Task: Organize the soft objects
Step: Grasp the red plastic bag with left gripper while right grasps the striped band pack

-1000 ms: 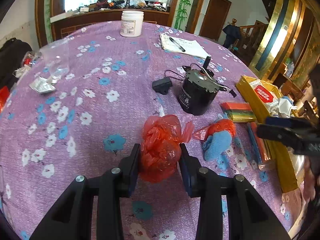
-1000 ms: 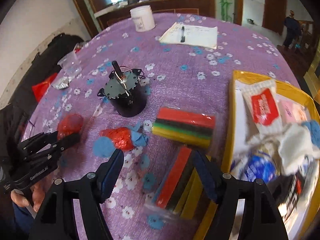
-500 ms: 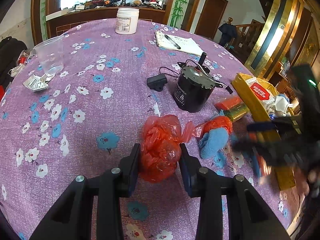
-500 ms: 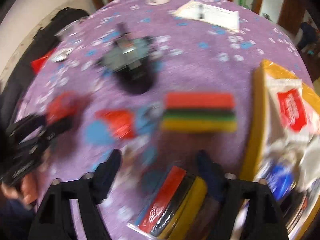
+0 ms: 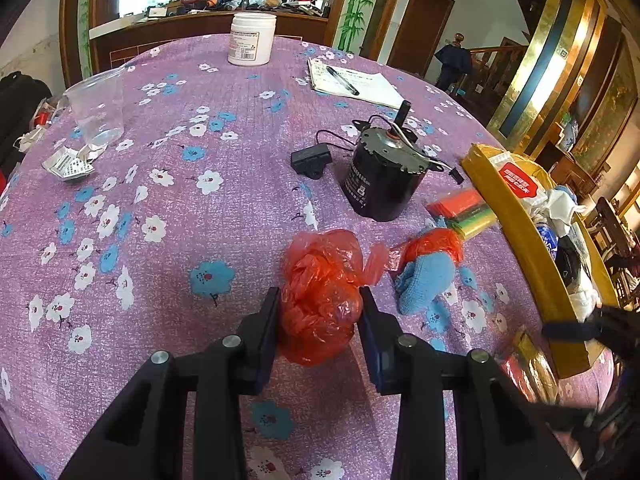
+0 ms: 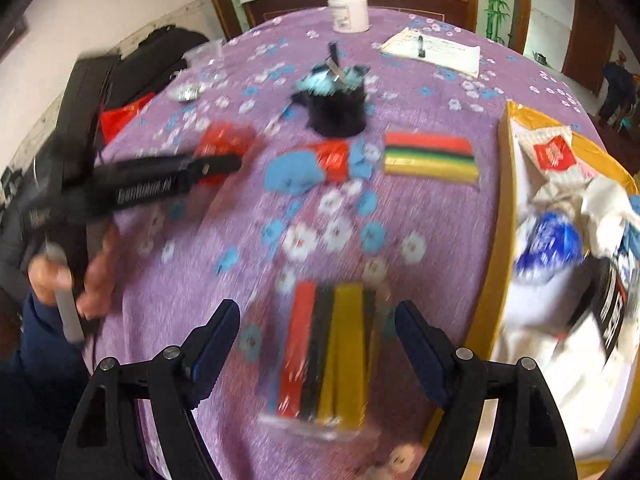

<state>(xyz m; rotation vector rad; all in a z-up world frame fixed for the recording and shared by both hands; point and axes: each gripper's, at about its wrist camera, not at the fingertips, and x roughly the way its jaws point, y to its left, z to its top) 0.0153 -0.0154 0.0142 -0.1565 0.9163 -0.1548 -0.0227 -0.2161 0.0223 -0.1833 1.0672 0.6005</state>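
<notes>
My left gripper (image 5: 319, 320) is shut on a crumpled red plastic bag (image 5: 320, 288), seen too in the right wrist view (image 6: 224, 142). A blue cloth wrapped in red plastic (image 5: 428, 268) lies just right of it, and shows in the right wrist view (image 6: 308, 168). My right gripper (image 6: 318, 344) is open, its jaws on either side of a pack of striped sponges (image 6: 328, 352) lying on the purple cloth. A second striped sponge pack (image 6: 430, 156) lies farther off. The yellow tray (image 6: 486, 308) of soft items sits to the right.
A black motor (image 5: 382, 176) with wires stands mid-table. A clear cup (image 5: 98, 110), a white jar (image 5: 252, 38), a notepad with pen (image 5: 352, 84) and foil scraps (image 5: 70, 164) sit farther back. The tray (image 5: 516, 232) holds packets and cloths.
My right gripper has pulled back toward the table's near edge, with the nearer sponge pack still between its open jaws. My left gripper still holds the red bag, lifted slightly.
</notes>
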